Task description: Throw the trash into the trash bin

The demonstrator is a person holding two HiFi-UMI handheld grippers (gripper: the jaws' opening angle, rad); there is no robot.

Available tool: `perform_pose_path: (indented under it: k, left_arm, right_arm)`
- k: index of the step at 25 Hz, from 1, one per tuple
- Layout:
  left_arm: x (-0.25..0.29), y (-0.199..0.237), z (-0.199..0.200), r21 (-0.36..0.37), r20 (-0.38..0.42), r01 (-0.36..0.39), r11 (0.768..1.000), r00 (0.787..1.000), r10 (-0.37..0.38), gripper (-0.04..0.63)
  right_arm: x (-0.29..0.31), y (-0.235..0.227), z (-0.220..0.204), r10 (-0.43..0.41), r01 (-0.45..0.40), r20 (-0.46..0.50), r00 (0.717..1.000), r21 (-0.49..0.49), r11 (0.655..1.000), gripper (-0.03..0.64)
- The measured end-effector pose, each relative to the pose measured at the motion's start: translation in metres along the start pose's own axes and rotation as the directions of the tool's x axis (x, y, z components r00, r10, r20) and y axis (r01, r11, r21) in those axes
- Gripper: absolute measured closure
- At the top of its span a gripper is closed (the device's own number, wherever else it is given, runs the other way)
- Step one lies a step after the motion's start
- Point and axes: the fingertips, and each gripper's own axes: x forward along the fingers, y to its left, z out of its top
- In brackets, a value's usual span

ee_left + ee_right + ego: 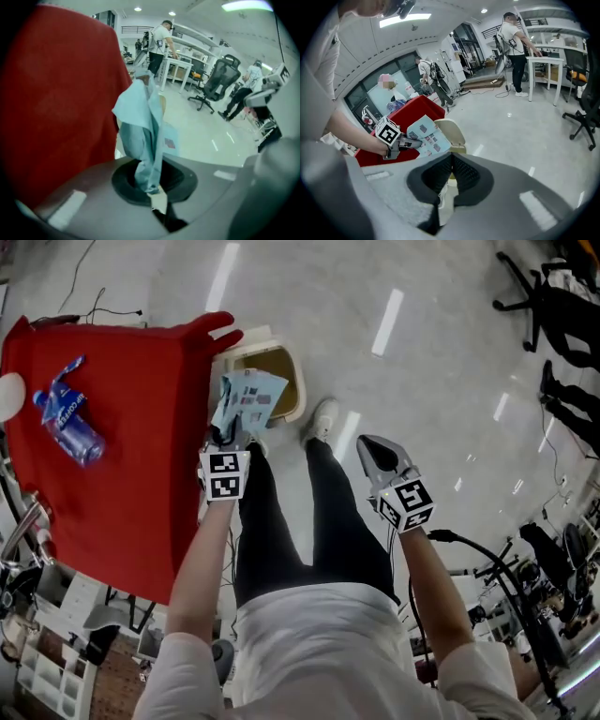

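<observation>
Broadly, a glossy pale floor (422,362) filled the room, and a table under a red cloth (131,474) took up the left of the head view. Just beside the table's far corner stood the cream trash bin (292,381), its mouth open and its lid raised. The left gripper (228,434) hung at the table's edge with its jaws clamped on a pale blue printed wrapper (248,399). In the head view the wrapper's loose end spread over the near side of the bin's mouth, held up in the air rather than lying inside. The right gripper (372,451) was off to the right, apart from the bin, its jaws pressed together with nothing between them. On the red cloth, well away from both grippers, lay a crushed blue bottle (70,423).
</observation>
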Motion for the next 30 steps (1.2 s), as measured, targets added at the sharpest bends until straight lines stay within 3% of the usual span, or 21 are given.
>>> perform_pose_path:
  k: [14, 25, 26, 29, 30]
  left_arm:
    - [0.106, 0.022, -0.065, -0.006, -0.041, 0.013, 1.000, 0.999, -0.013, 0.588]
    - [0.147, 0.021, -0.080, -0.053, -0.041, 0.025, 0.998, 0.999, -0.027, 0.584]
    - [0.149, 0.021, -0.082, -0.063, -0.044, 0.027, 0.998, 0.999, -0.030, 0.575]
    - [0.155, 0.021, -0.092, -0.100, -0.058, 0.040, 0.994, 0.997, -0.046, 0.418]
    - [0.156, 0.022, -0.096, -0.107, -0.056, 0.038, 0.993, 0.997, -0.045, 0.403]
  right_arm:
    - [0.091, -0.008, -0.070, 0.022, -0.021, -0.011, 1.000, 0.090, 0.996, 0.615]
    - [0.116, -0.026, -0.098, 0.023, -0.019, -0.039, 0.999, 0.114, 0.993, 0.615]
    - [0.118, -0.028, -0.098, 0.022, -0.017, -0.039, 0.999, 0.115, 0.993, 0.615]
    - [0.122, -0.031, -0.102, 0.020, -0.015, -0.042, 0.999, 0.118, 0.993, 0.615]
    - [0.123, -0.031, -0.103, 0.020, -0.015, -0.043, 0.999, 0.118, 0.993, 0.615]
